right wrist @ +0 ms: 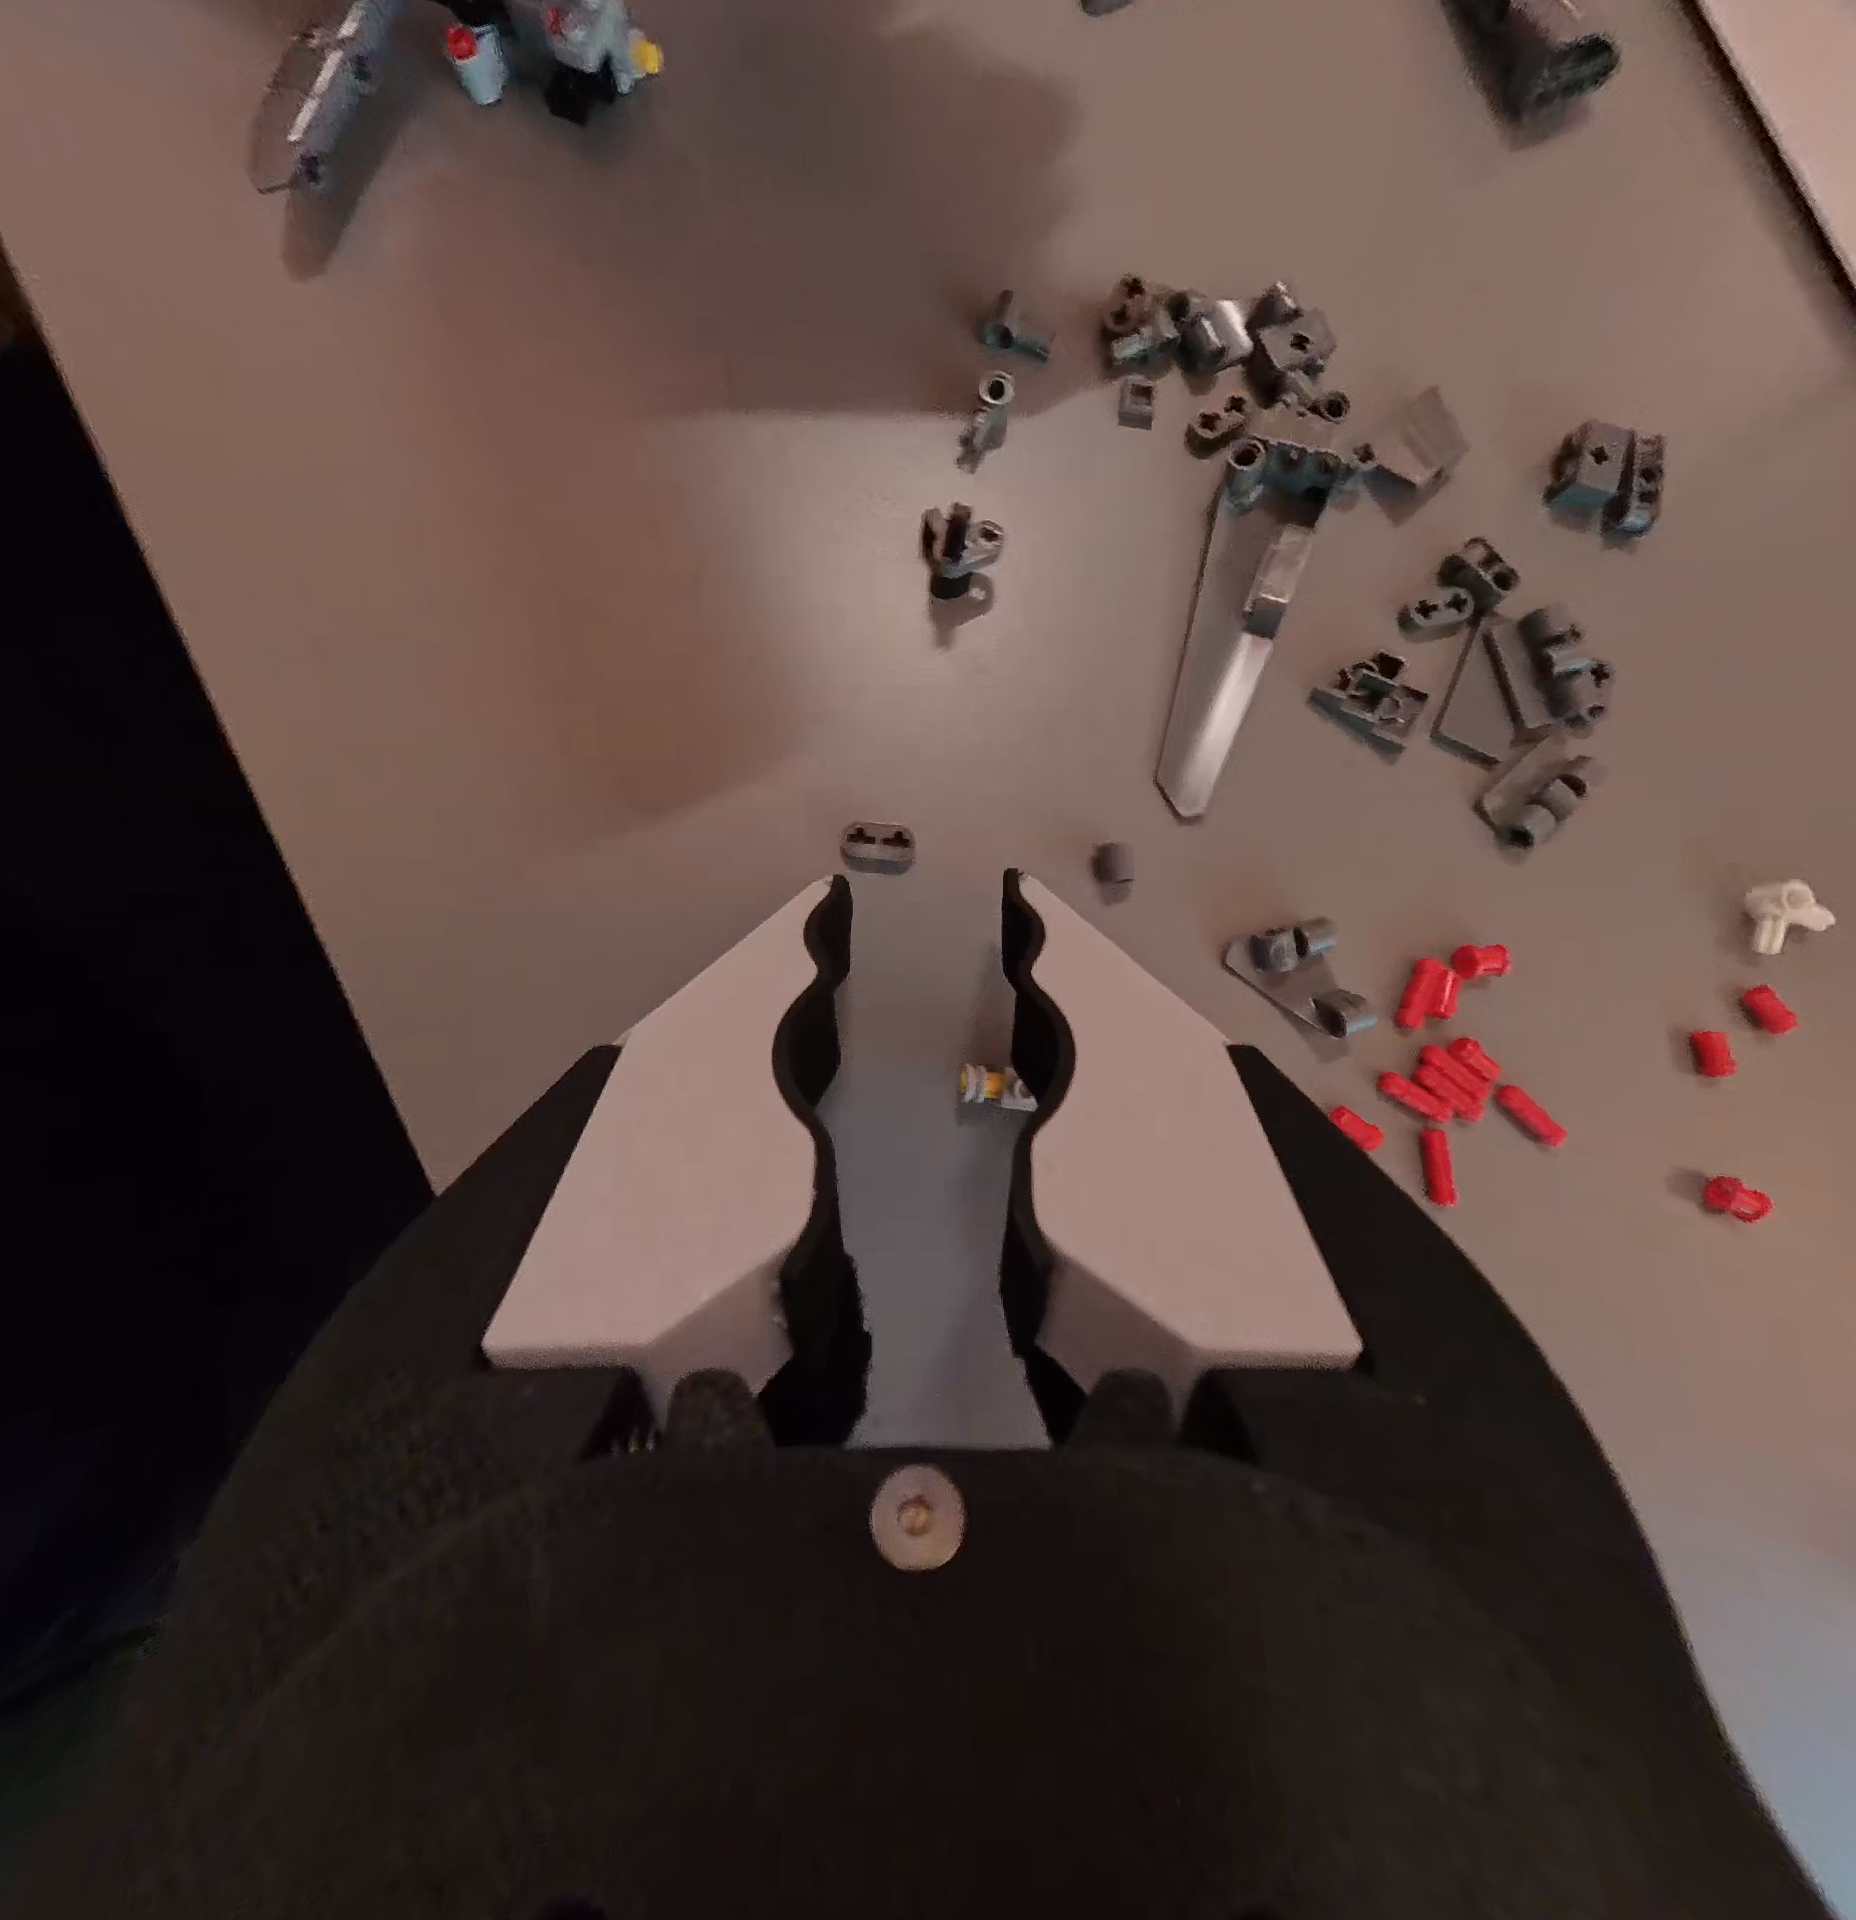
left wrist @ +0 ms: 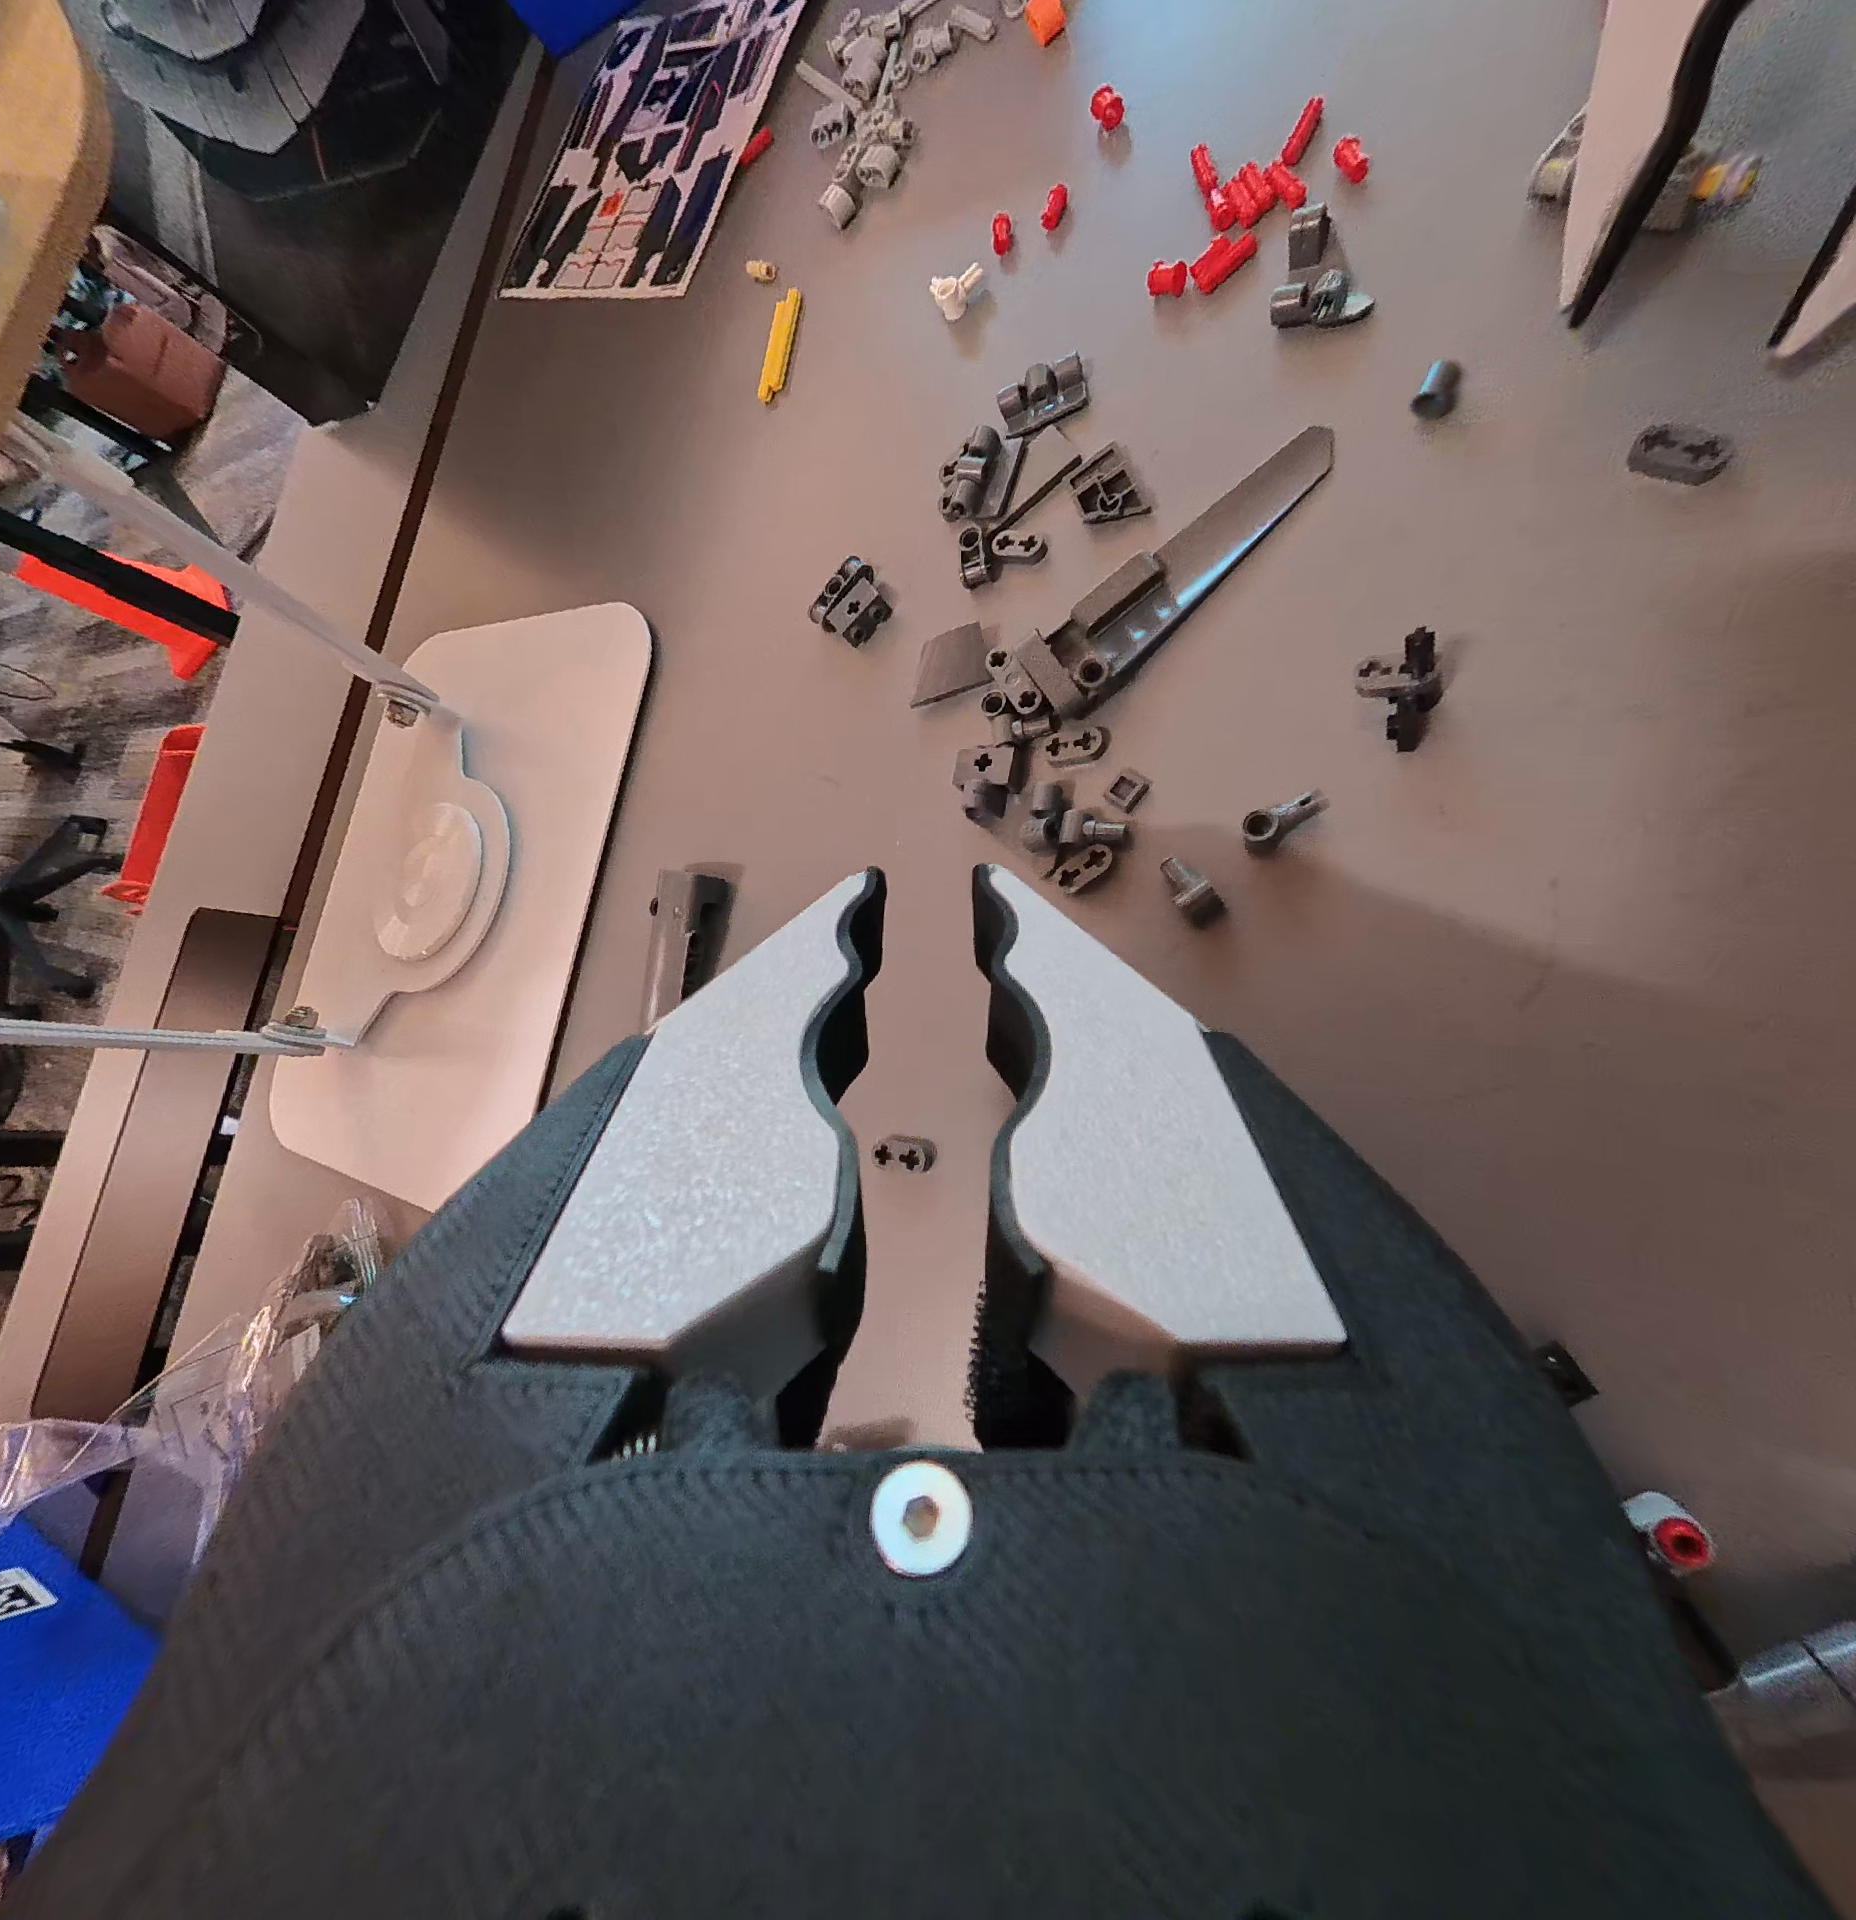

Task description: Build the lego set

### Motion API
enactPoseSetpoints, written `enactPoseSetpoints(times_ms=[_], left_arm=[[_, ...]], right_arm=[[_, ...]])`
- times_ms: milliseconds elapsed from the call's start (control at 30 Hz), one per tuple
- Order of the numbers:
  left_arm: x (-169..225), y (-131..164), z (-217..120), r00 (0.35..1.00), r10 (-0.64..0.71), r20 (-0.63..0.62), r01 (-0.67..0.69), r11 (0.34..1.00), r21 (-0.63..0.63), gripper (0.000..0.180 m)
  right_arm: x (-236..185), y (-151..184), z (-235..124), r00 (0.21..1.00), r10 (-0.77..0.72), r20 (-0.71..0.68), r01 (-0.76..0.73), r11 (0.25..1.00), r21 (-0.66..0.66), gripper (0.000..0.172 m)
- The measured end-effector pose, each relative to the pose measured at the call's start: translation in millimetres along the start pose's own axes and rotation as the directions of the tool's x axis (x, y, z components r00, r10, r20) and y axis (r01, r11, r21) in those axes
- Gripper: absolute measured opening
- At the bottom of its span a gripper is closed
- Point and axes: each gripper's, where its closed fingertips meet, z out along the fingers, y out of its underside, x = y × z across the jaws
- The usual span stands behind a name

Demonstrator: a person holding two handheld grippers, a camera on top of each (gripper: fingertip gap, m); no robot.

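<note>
My left gripper (left wrist: pixel 929 883) hovers open over the grey table (left wrist: pixel 695 520) with nothing between its pads. A small grey two-hole link (left wrist: pixel 903 1155) lies on the table below the gap, untouched. Grey connectors (left wrist: pixel 1069 821) lie just ahead to the right. My right gripper (right wrist: pixel 924 883) is open too. A small yellow and grey piece (right wrist: pixel 991 1088) lies in its gap close to the right finger, and the left pad stands clear of it. A grey two-hole link (right wrist: pixel 879 847) lies just past the left fingertip. The right gripper also shows in the left wrist view (left wrist: pixel 1734 208).
Red pins (left wrist: pixel 1246 197) (right wrist: pixel 1454 1070), a long grey blade panel (left wrist: pixel 1194 571) (right wrist: pixel 1230 644) and a grey sleeve (right wrist: pixel 1111 862) lie scattered. A sticker sheet (left wrist: pixel 654 145), yellow axle (left wrist: pixel 779 343), white stand plate (left wrist: pixel 529 831) and plastic bags (left wrist: pixel 228 1371) sit left. A part-built model (right wrist: pixel 467 62) stands far off. One gripper's finger ends stand about 15 cm off the other's.
</note>
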Motion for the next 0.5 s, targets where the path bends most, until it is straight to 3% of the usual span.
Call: enactPoseSetpoints(times_ms=[133, 500], left_arm=[[-1.5, -1.3, 0.2, 1.0, 0.001, 0.006, -0.001, 1.0, 0.002, 0.015], [0.1, -2.2, 1.0, 1.0, -0.003, -0.001, 0.003, 1.0, 0.002, 0.015]], right_arm=[[-7.6, -1.8, 2.9, 0.999, -0.047, 0.017, 0.047, 0.999, -0.018, 0.027], [-14.0, -3.2, 17.8, 0.998, 0.058, 0.013, -0.058, 0.998, -0.023, 0.017]])
